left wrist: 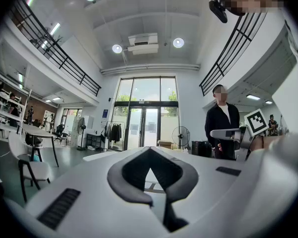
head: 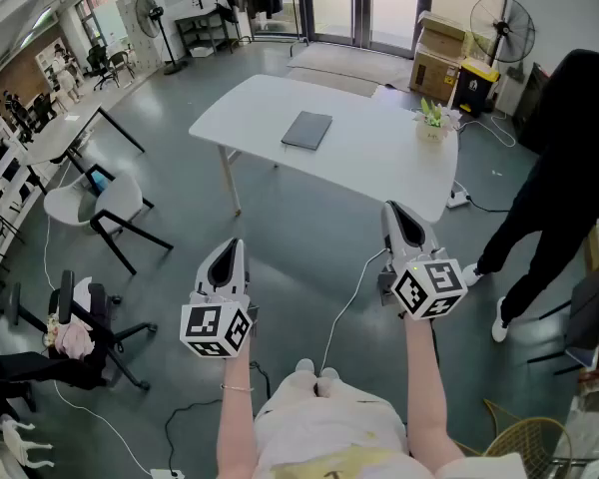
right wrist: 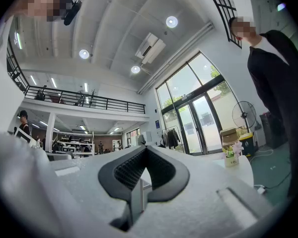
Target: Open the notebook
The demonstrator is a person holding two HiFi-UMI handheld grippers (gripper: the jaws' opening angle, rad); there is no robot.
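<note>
Notebook closed, flat mid-surface, seen in head view only. Left tongs and right tongs clenched, empty, well short of it. Right gripper view adds flowerpot.

Your head camera looks steeply down from behind left gripper and right gripper. Gripper cameras ride close behind the jaws, roughly level; both share table, glass doors ahead.

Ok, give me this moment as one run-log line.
stage: before contact | notebook: closed on white table | left claw: shut, empty | right claw: shut, empty
</note>
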